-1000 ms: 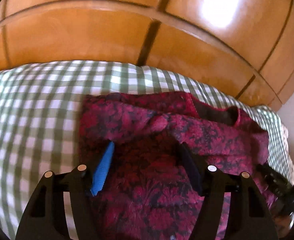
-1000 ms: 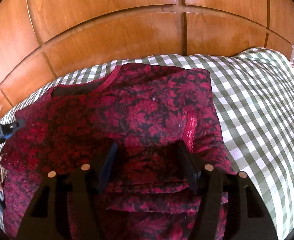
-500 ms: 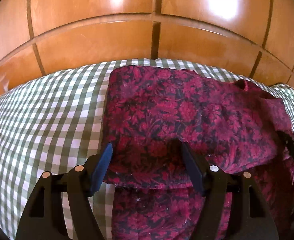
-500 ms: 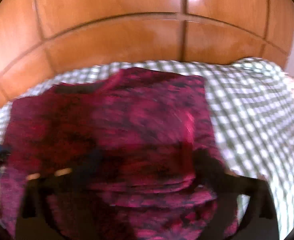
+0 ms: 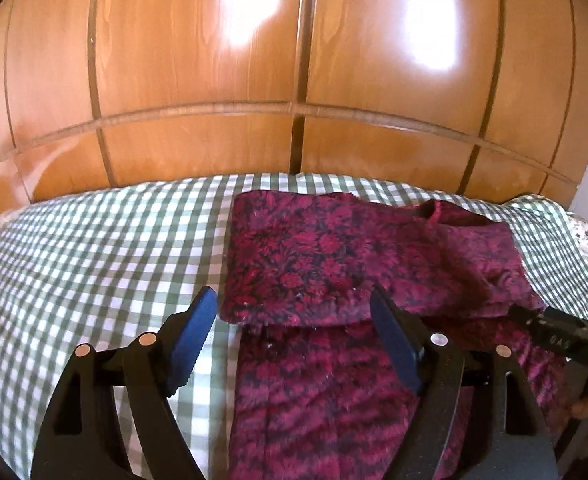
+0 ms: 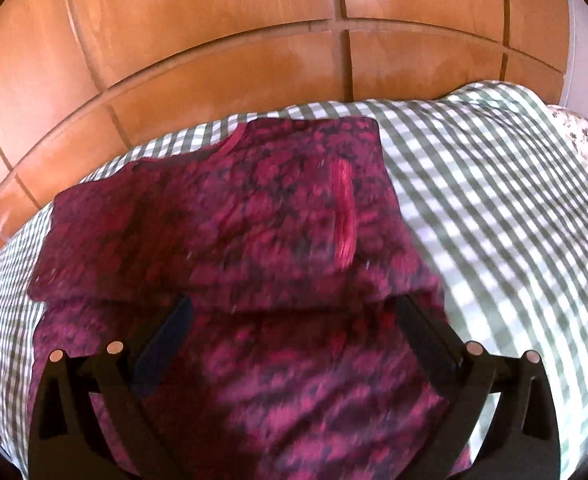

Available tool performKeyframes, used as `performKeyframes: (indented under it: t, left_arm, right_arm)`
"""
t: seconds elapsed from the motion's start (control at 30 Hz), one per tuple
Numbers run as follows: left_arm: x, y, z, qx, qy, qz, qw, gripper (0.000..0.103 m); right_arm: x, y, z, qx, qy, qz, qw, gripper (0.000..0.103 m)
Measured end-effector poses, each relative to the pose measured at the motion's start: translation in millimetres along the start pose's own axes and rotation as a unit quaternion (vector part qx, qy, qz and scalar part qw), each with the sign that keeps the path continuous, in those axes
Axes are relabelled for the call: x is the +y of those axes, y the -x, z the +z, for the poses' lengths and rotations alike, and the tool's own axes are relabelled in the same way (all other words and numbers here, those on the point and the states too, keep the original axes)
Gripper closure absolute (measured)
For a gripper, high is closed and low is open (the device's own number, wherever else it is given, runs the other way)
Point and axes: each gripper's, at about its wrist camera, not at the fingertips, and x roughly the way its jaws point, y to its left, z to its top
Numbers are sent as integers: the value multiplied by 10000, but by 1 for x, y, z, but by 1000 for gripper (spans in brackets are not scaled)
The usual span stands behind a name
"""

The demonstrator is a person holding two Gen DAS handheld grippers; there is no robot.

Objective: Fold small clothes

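— Where's the red floral garment (image 5: 334, 280)?
— Spread on the checked cover (image 5: 94, 248), centre and right of frame, upper part already folded down over the lower

— Jaws?
— Left gripper (image 5: 294, 332) opening, nothing pinched; right gripper (image 6: 294, 320) spread wide, empty, above the cloth

— Left to do?
— Probably another fold or two, then tidying

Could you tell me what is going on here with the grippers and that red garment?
A person holding a gripper in each hand is folding a dark red floral garment on a green checked bedcover. Its upper part lies folded over the lower part. The left gripper is opening and the right gripper stands wide open; neither pinches the cloth, so a fold looks just finished.
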Motion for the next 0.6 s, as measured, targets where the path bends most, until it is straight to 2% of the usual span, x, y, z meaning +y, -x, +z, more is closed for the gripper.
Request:
performKeyframes:
  t: [0.1,0.2,0.6]
  left_arm:
    - [-2,19,-8,-99,-100,8,9999,17]
    - [-1,31,-16,-112,-155,0,9998,17]
    - [20,44,-62,341,28,6,9994,16]
  right_arm:
    - [4,6,-12,92,23,144,9999,2]
    - [5,8,-23,197,22,147,9997,2]
    - [-6,23,-69,361,-57,144,9992,2]
